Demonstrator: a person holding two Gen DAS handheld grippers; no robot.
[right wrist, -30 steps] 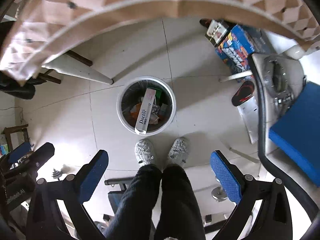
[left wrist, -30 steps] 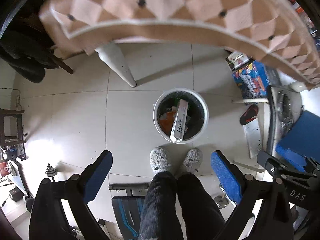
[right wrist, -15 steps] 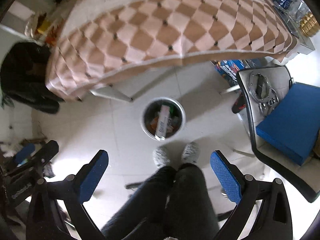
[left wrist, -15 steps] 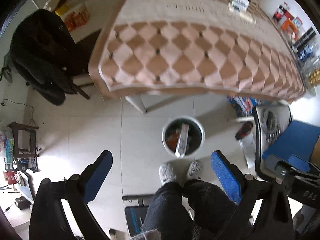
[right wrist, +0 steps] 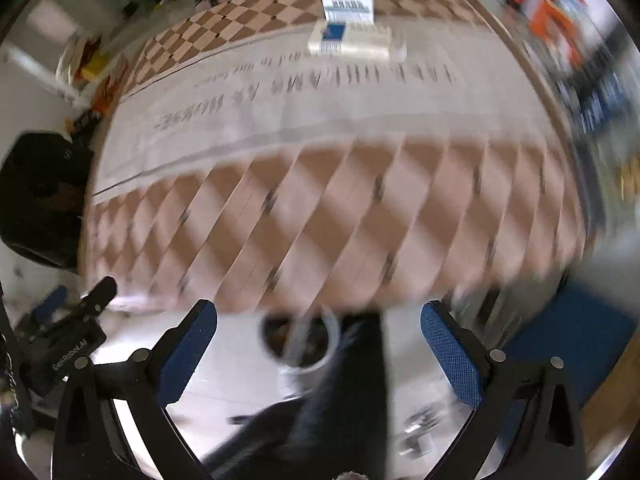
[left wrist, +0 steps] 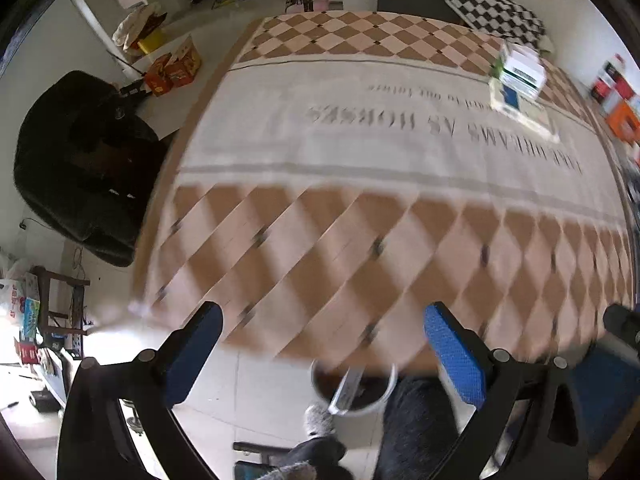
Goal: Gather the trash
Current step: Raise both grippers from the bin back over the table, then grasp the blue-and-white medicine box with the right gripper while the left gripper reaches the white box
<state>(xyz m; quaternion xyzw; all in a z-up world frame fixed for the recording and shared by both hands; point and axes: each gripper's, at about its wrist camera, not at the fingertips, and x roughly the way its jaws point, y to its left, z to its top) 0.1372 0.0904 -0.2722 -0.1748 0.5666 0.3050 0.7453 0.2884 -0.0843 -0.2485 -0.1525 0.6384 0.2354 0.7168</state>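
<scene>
A white trash bin (left wrist: 354,390) with a long white box sticking out stands on the floor under the table's near edge; it also shows, blurred, in the right wrist view (right wrist: 300,340). On the far right of the checkered tablecloth (left wrist: 360,248) lie stacked white cartons (left wrist: 518,76), seen in the right wrist view (right wrist: 348,20) near the top. My left gripper (left wrist: 322,344) is open and empty above the table's near edge. My right gripper (right wrist: 320,340) is open and empty too.
A black chair with a jacket (left wrist: 84,160) stands left of the table. A blue seat (right wrist: 576,332) is at the right. The person's dark-trousered legs (left wrist: 416,432) and slippers are beside the bin. Boxes and clutter lie on the floor at the far left.
Both grippers have lifted and tilted up from looking down at the bin to looking across the tabletop. The bin has slid to the bottom of both views. Both stay open.
</scene>
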